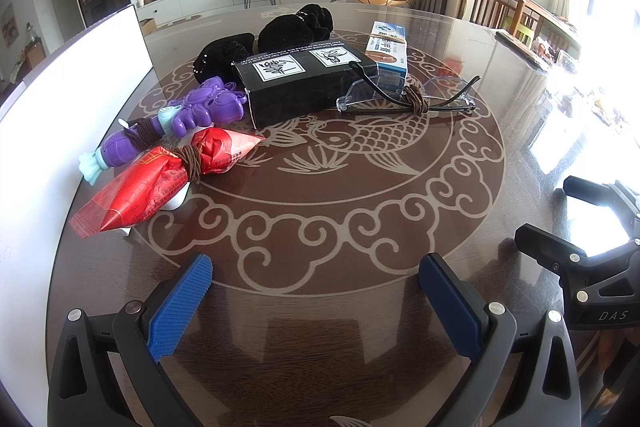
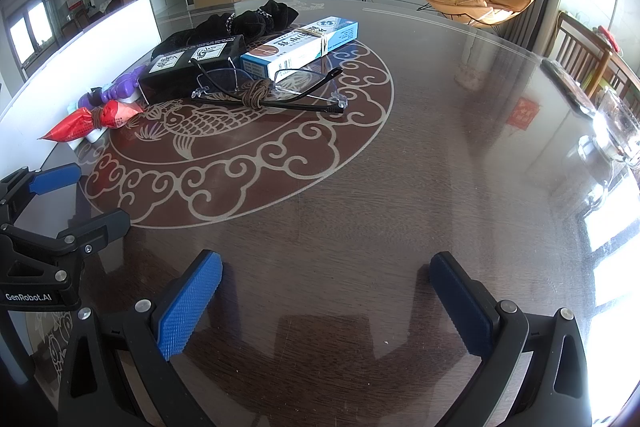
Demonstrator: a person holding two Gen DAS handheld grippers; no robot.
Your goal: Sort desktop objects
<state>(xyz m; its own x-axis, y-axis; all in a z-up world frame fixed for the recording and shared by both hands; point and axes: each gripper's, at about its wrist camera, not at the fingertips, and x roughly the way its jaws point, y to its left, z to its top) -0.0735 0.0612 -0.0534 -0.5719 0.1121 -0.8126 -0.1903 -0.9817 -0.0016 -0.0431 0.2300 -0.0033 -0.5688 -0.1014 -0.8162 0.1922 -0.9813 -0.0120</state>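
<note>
A pile of objects lies at the far middle of the round table: a red snack packet tied with brown cord, a purple toy, a black box, clear glasses with cord wound round them, a blue-and-white box and black cloth. My left gripper hovers open near the front edge, nothing between its fingers. My right gripper also stands open and empty, to the right of the left one.
A white board stands along the table's left side beside the toy and packet. The dark table bears a carp pattern. A glass jar sits at the far right edge. Wooden chairs stand beyond.
</note>
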